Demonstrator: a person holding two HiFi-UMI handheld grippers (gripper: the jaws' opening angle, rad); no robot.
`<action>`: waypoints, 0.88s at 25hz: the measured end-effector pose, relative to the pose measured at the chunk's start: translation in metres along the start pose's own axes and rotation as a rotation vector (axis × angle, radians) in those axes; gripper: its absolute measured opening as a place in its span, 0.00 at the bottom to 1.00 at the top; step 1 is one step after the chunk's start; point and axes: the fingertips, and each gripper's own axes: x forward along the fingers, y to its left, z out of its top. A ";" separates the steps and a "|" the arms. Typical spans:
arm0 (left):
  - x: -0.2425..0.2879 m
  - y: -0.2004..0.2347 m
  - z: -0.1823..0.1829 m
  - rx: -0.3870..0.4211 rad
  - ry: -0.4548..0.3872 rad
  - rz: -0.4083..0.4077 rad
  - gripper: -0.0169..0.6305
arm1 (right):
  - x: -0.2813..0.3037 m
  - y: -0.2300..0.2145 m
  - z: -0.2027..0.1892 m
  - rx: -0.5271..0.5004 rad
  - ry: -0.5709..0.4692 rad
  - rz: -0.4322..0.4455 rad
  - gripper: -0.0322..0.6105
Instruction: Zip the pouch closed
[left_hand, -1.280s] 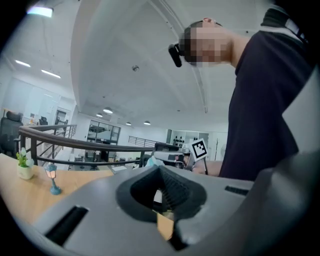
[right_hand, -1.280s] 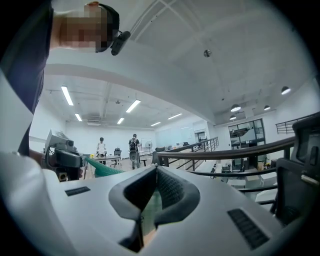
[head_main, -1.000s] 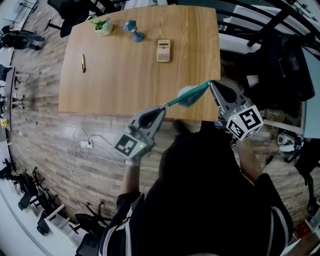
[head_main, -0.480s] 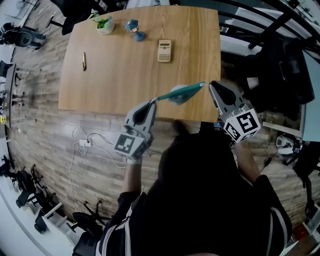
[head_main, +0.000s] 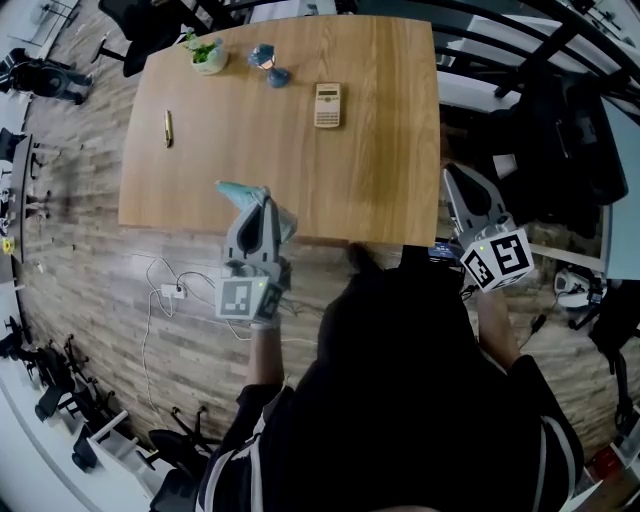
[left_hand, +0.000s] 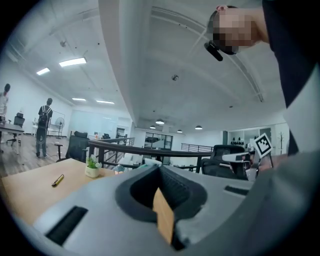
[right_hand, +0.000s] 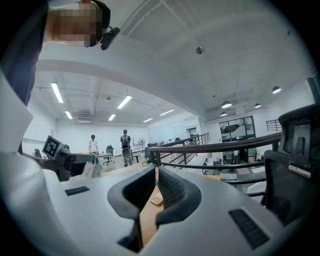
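The teal pouch (head_main: 240, 190) hangs from my left gripper (head_main: 258, 197), which is shut on one end of it above the near edge of the wooden table (head_main: 370, 150). In the left gripper view a pale sliver of the pouch (left_hand: 146, 164) shows at the tips of the left gripper (left_hand: 152, 168). My right gripper (head_main: 452, 172) stands apart at the table's right edge. In the right gripper view the jaws of the right gripper (right_hand: 155, 170) are closing, a narrow slit left, with nothing between them. There the pouch (right_hand: 96, 167) shows far off to the left.
On the far half of the table lie a calculator (head_main: 327, 102) and a pen (head_main: 167, 127), with a small potted plant (head_main: 207, 53) and a blue object (head_main: 268, 60) at the back. Dark office chairs (head_main: 560, 130) stand right of the table. A white cable (head_main: 170, 290) lies on the floor.
The right gripper let go of the pouch's end. The left gripper swung left along the table's near edge, carrying the pouch with it and turning to point away.
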 end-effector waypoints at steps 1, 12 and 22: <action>-0.001 0.002 0.000 0.003 -0.001 0.007 0.02 | 0.001 0.002 0.000 -0.008 0.004 0.003 0.10; -0.006 0.002 -0.001 0.022 0.003 0.022 0.02 | 0.010 0.018 0.004 -0.066 0.014 0.041 0.08; -0.005 0.002 0.001 0.031 0.000 0.016 0.02 | 0.009 0.017 0.003 -0.063 0.016 0.037 0.08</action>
